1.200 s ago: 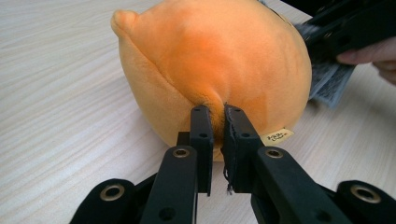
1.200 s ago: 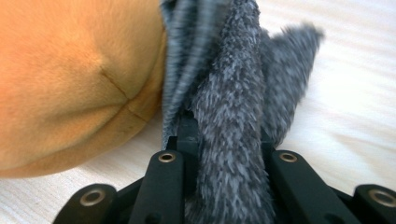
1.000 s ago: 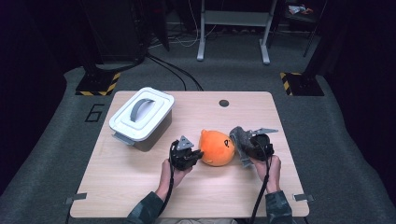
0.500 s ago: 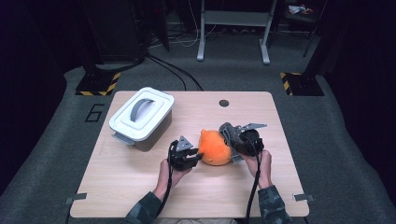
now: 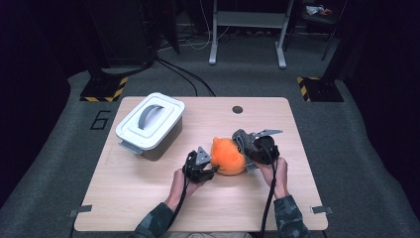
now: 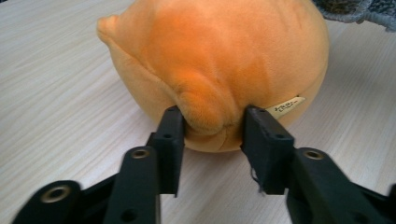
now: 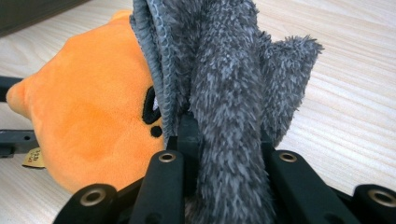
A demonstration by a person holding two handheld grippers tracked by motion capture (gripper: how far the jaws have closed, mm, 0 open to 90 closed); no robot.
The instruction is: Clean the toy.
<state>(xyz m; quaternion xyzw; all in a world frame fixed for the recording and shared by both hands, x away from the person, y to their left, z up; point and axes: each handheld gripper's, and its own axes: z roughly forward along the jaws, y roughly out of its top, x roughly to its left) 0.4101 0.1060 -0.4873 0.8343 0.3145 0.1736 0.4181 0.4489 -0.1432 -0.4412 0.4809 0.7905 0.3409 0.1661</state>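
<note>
Grey cloth hides the plush's face (mostly).

- A light wooden table with rounded corners stands in the middle of the room; its pale grain fills the ground in both gripper views.
- A small dark round hole sits near the table's far edge.
- Grey carpet covers the floor all round, with a number 6 marked on it left of the table.
- Black bases edged with yellow-and-black hazard tape stand at the far left and far right.
- Beyond the table rises a light grey metal frame on two legs, with loose cables trailing over the floor nearby.
- The room's edges lie in deep darkness; light falls mainly on the table.
</note>
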